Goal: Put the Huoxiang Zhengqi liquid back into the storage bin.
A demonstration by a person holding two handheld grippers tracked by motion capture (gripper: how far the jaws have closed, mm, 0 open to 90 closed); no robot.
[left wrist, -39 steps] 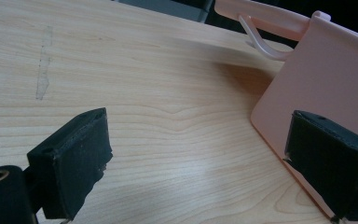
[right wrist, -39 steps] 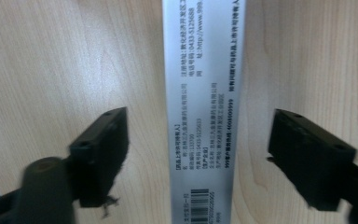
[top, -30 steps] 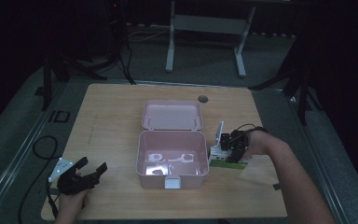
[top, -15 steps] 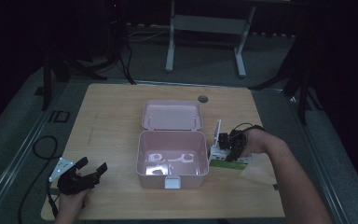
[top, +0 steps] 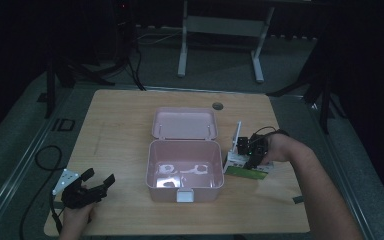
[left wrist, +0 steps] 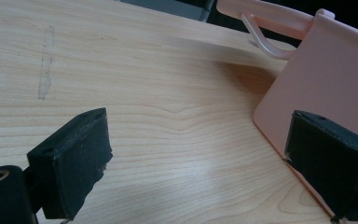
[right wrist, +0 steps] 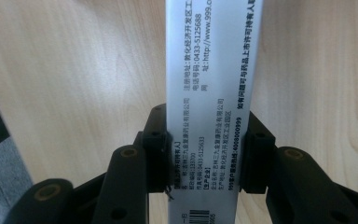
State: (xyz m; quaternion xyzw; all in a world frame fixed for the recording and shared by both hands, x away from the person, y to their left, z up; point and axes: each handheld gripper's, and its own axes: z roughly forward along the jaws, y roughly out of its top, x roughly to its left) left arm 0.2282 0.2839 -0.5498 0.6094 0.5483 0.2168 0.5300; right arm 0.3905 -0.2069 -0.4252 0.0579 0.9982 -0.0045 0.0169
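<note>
A pink lidded box (top: pixel 185 170) lies open mid-table, lid (top: pixel 184 123) flat behind it, a few pale items on its floor. Just right of it sits a white and green medicine carton (top: pixel 245 167). My right gripper (top: pixel 250 150) is shut on that carton; in the right gripper view the printed white side (right wrist: pixel 209 116) is pinched between both black jaws. My left gripper (top: pixel 92 186) rests open near the front left of the table. In the left gripper view its pads (left wrist: pixel 72 161) stand wide apart, with the pink box wall (left wrist: pixel 326 88) beside the right one.
A round grommet hole (top: pixel 217 106) sits at the table's far edge. A black cable (top: pixel 42 155) loops off the left side. Bare wood (top: pixel 115 135) spreads left of the box. A desk frame (top: pixel 220 30) stands beyond the table.
The right hand and gripper have shifted slightly left toward the box with the carton. The left gripper has stayed put.
</note>
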